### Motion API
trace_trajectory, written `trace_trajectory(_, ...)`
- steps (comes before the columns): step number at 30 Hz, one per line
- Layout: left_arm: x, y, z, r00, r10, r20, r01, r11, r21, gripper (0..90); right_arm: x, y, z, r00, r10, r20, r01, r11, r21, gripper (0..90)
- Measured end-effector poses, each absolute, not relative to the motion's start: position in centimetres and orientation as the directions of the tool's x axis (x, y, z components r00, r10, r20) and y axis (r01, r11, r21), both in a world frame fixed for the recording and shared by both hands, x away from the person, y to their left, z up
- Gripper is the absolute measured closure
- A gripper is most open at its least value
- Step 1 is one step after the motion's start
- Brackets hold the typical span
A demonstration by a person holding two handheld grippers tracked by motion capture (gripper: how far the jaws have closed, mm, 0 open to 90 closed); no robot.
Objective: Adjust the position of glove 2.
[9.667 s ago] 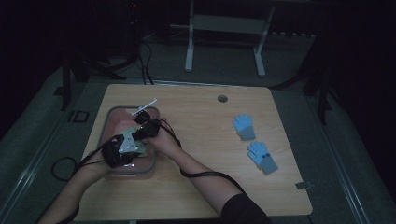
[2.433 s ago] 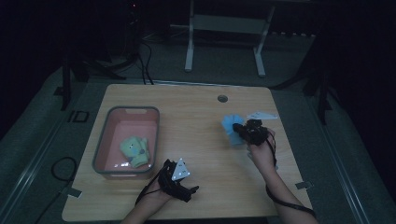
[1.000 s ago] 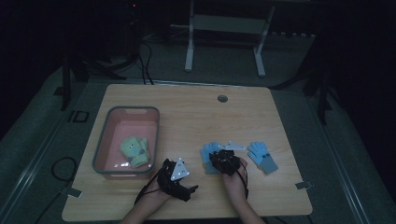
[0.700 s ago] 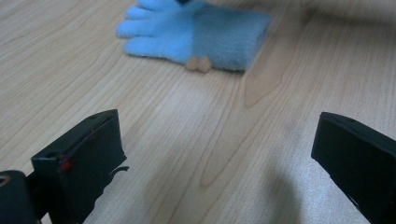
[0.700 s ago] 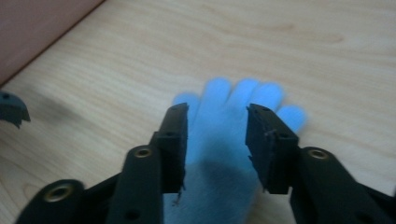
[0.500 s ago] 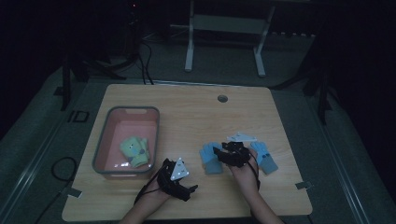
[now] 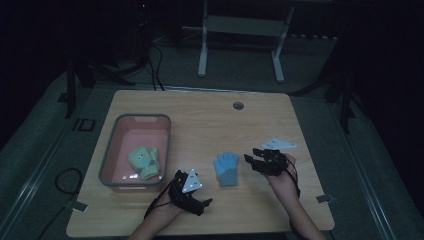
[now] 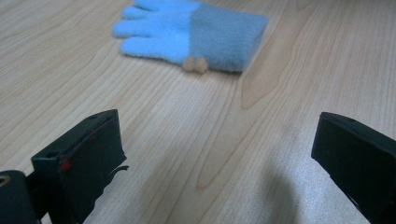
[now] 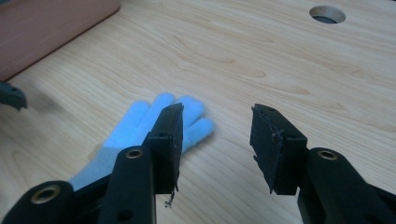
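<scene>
High view shows me the blue glove (image 7: 227, 169) lying flat on the desk (image 7: 210, 125) between both grippers, its long axis running near-to-far, fingers toward the far edge. My right gripper (image 7: 255, 161) sits just right of it, jaws having just opened, nothing between them. My left gripper (image 7: 200, 204), spread and empty, lies near-left, slightly farther off.

a: what colour was the glove (image 7: 227, 169) at the table's five o'clock?
b: light blue fingers, grey-blue cuff, two small tan dots at the seam.
a: and the bin (image 7: 112, 154) at nine o'clock?
b: pinkish-red with a grey rim; the glove pair (image 7: 144, 161) inside was pale green.
a: the table (image 7: 210, 125)?
b: light wood grain. both grippers' jaws were black.
</scene>
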State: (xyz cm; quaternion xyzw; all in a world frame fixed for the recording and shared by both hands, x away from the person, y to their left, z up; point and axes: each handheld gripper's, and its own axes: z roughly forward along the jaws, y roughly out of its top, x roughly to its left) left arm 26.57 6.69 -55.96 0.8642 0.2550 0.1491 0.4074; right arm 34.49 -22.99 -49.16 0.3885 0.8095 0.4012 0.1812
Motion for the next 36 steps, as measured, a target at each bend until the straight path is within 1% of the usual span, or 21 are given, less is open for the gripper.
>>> trace_trajectory(2, 26.5, 6.6, -56.0, 0.826, 0.561, 0.055, 0.317, -0.543, 0.778, 2.6, 34.4, -23.7, -49.1, -0.641, 0.768, -0.002, 0.472, 0.397, 0.787, 55.4)
trace_trajectory(5, 26.5, 6.6, -56.0, 0.826, 0.561, 0.055, 0.317, -0.543, 0.778, 2.6, 34.5, -24.9, -49.1, -0.650, 0.760, -0.005, 0.461, 0.399, 0.793, 55.9)
trace_trajectory(13, 26.6, 6.6, -56.1, 0.829, 0.556, 0.051, 0.314, -0.539, 0.782, 2.6, 34.3, -28.3, -49.5, -0.662, 0.749, -0.020, 0.461, 0.427, 0.778, 55.5)
trace_trajectory(17, 26.6, 6.6, -56.1, 0.828, 0.559, 0.049, 0.317, -0.537, 0.782, 2.6, 34.5, -30.4, -49.6, -0.680, 0.733, -0.017, 0.457, 0.442, 0.772, 56.8)
trace_trajectory(21, 26.6, 6.6, -56.1, 0.827, 0.560, 0.050, 0.317, -0.538, 0.781, 2.6, 35.0, -32.2, -49.9, -0.691, 0.722, -0.040, 0.451, 0.473, 0.757, 57.7)
trace_trajectory(26, 26.6, 6.6, -56.1, 0.826, 0.561, 0.050, 0.318, -0.538, 0.781, 2.6, 35.6, -33.7, -51.3, -0.706, 0.708, -0.031, 0.468, 0.498, 0.730, 57.8)
trace_trajectory(34, 26.6, 6.7, -56.2, 0.825, 0.563, 0.048, 0.322, -0.538, 0.779, 2.6, 36.2, -34.3, -54.6, -0.682, 0.731, -0.012, 0.524, 0.500, 0.690, 57.8)
trace_trajectory(36, 26.6, 6.6, -56.2, 0.826, 0.562, 0.049, 0.321, -0.539, 0.778, 2.6, 36.1, -34.5, -54.9, -0.686, 0.727, -0.013, 0.510, 0.494, 0.705, 58.3)
